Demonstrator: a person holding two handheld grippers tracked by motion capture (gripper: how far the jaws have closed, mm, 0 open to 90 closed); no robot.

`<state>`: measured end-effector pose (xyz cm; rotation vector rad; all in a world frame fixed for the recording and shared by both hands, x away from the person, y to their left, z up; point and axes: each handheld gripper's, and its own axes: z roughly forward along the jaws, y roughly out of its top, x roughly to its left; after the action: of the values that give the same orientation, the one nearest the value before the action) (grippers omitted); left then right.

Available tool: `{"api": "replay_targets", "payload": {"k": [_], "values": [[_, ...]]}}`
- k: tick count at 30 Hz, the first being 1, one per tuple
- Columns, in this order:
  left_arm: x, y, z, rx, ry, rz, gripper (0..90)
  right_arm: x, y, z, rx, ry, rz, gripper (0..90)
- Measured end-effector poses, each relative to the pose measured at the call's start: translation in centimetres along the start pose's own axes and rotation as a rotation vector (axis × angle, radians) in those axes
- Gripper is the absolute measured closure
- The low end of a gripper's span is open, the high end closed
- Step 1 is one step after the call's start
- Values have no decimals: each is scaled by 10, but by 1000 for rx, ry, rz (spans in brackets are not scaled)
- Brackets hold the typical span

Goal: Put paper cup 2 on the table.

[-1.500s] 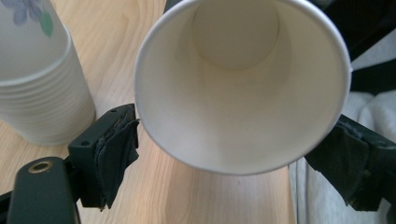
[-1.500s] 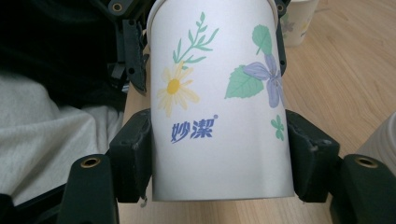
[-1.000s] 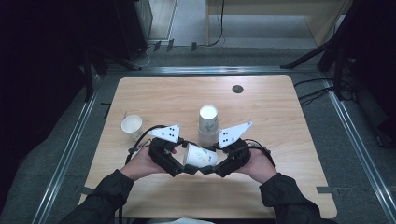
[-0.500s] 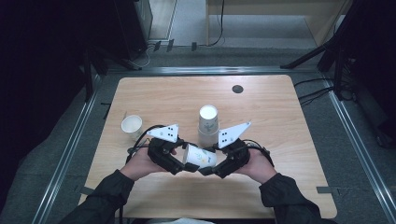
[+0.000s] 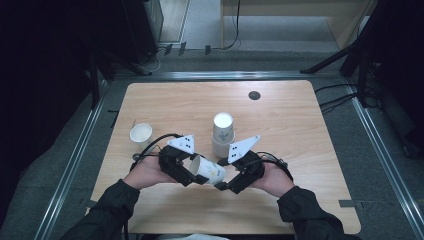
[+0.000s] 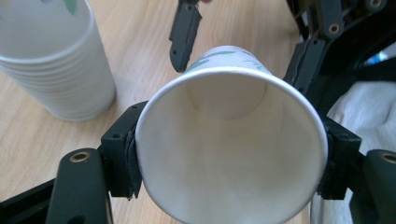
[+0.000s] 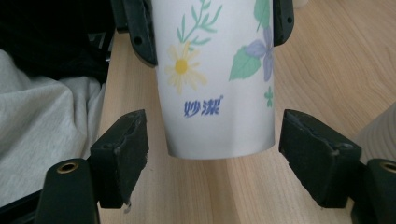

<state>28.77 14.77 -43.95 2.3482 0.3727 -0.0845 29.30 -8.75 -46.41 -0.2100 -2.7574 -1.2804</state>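
Note:
A white paper cup point(image 5: 207, 170) with a flower print lies on its side, held just above the table between my two grippers. My left gripper point(image 5: 192, 172) is shut on it near the rim; its jaws have just been closing, and both pads press the cup's point(image 6: 229, 140) wall. My right gripper point(image 7: 219, 156) stands open around the cup's point(image 7: 217, 84) base. Its jaws have just been opening, and a gap shows on each side. In the high view the right gripper point(image 5: 225, 186) sits right of the cup.
A stack of upside-down paper cups point(image 5: 222, 132) stands just behind the grippers. A single upright cup point(image 5: 141, 134) sits at the left of the wooden table point(image 5: 300, 145). A small black disc point(image 5: 254, 95) lies near the far edge.
The left jaws have closed onto the cup near its rim. The right jaws have let go of the base and opened. Both hands have stayed about where they were.

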Motion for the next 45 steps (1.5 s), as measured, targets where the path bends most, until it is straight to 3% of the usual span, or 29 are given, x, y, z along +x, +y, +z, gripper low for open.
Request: {"api": "replay_targets", "payload": {"k": [5,13,20,26,33,38,45], "values": [[-4,1,8,79,11,21,267,1,0,8,17,0,-16,255],[-9,3,12,150,20,49,266,6,1,22,57,19,-50,286],[-14,5,17,174,15,70,264,7,1,34,87,20,-63,291],[-14,4,19,180,14,78,257,9,2,37,101,26,-82,348],[-12,3,14,114,1,92,207,9,3,33,86,17,-83,344],[-10,4,7,40,-8,63,129,8,4,24,50,-1,-75,344],[-7,4,0,-69,-14,37,126,4,5,10,-13,-10,-60,344]]}}
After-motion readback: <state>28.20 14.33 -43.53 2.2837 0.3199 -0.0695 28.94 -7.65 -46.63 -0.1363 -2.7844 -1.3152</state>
